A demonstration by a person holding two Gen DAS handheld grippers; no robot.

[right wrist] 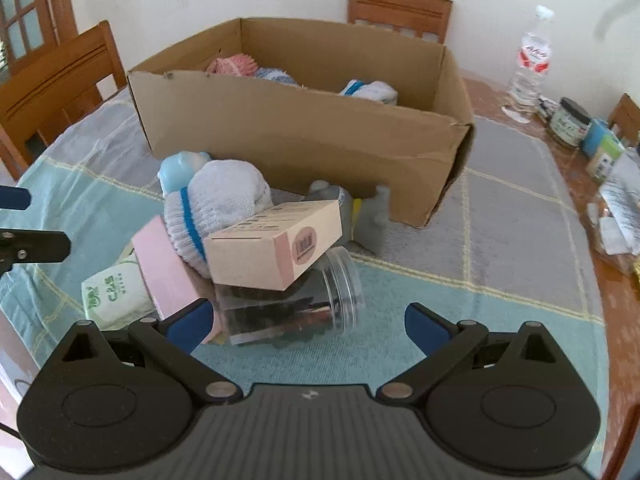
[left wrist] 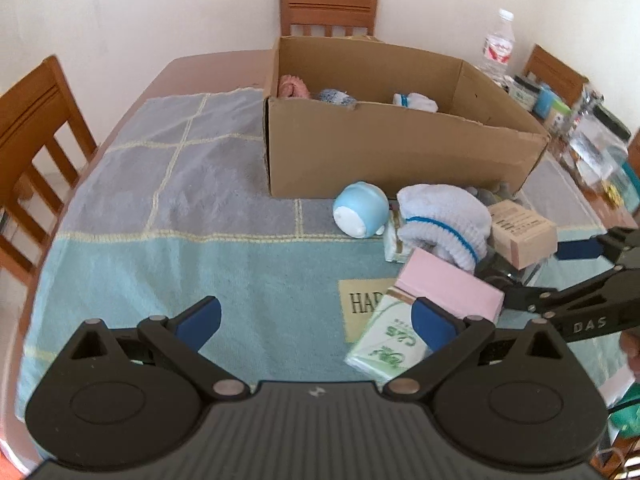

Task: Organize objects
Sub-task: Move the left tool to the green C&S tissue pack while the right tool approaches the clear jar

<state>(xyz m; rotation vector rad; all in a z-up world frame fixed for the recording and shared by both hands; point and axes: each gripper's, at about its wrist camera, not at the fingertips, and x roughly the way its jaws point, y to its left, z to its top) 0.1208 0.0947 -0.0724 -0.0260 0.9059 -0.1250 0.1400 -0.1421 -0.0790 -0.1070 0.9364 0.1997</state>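
The desk (left wrist: 224, 68) is covered by a blue and grey towel (left wrist: 180, 200), and on it stands an open cardboard box (right wrist: 304, 136), the largest thing here. It already holds three soft bundles, a pink one (right wrist: 234, 65), a blue-flecked one (right wrist: 274, 75) and a white one with a blue band (right wrist: 370, 90), so the sorting looks partly done.

Most is left: a pile lies just in front of the box on the towel. A white knitted bundle with a blue band (right wrist: 218, 206) rests on a pink box (right wrist: 160, 268). A beige carton (right wrist: 276, 246) lies tilted on a clear jar (right wrist: 304, 308) tipped on its side. A green-printed tissue pack (left wrist: 386, 342) lies at the near edge, and a pale blue cup (left wrist: 360, 208) is overturned beside the bundle.

The left hand-held gripper (left wrist: 316, 318) is spread wide and empty, near the tissue pack. The right hand-held gripper (right wrist: 308, 322) is likewise released, its fingers either side of the jar without closing on it.
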